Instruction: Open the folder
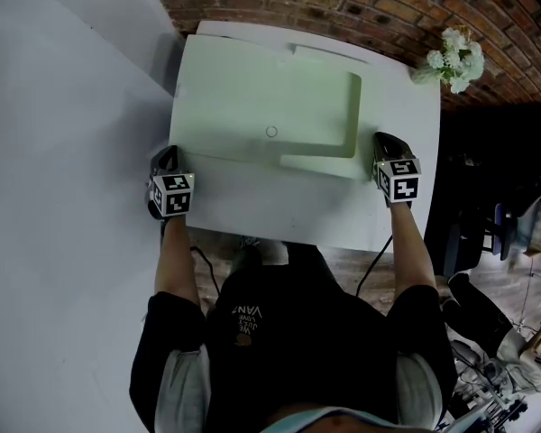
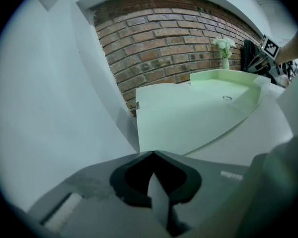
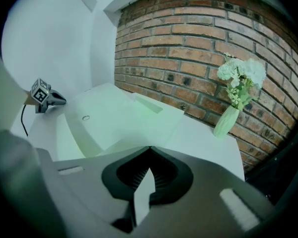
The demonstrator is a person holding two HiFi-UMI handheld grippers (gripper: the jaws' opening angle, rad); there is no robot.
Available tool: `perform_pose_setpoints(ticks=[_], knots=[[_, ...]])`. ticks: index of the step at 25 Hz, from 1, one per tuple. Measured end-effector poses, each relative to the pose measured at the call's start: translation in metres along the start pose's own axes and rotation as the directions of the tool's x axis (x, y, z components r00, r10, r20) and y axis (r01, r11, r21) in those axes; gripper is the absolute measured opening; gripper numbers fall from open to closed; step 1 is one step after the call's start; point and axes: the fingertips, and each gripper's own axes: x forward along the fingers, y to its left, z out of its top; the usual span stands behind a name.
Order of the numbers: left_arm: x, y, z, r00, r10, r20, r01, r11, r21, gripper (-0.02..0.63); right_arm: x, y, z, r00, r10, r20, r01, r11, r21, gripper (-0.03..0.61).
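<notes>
A pale green folder lies flat and closed on the white table, with a small ring clasp on its cover. My left gripper sits at the folder's near left corner. In the left gripper view its jaws meet tip to tip just at that corner of the folder; whether any edge is pinched cannot be told. My right gripper rests at the near right corner beside the raised flap. Its jaws are also shut, with the folder just ahead of them.
A vase of white flowers stands at the table's far right corner, against the brick wall. A white wall runs close along the table's left side. Dark clutter fills the floor at the right.
</notes>
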Motion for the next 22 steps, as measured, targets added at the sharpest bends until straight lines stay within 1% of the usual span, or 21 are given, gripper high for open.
perform_pose_setpoints(ticks=[10,22], knots=[[-0.008,0.006,0.013,0.999,0.007,0.036,-0.007,1.0,-0.005,0.002,0.001,0.0,0.0,1.0,0.002,-0.006,-0.002,1.0,-0.006,-0.003],[-0.035,0.01,0.036,0.995,0.032,0.095,-0.032,0.999,-0.002,0.002,0.002,0.0,0.0,0.999,0.027,-0.019,-0.027,1.0,-0.004,-0.003]])
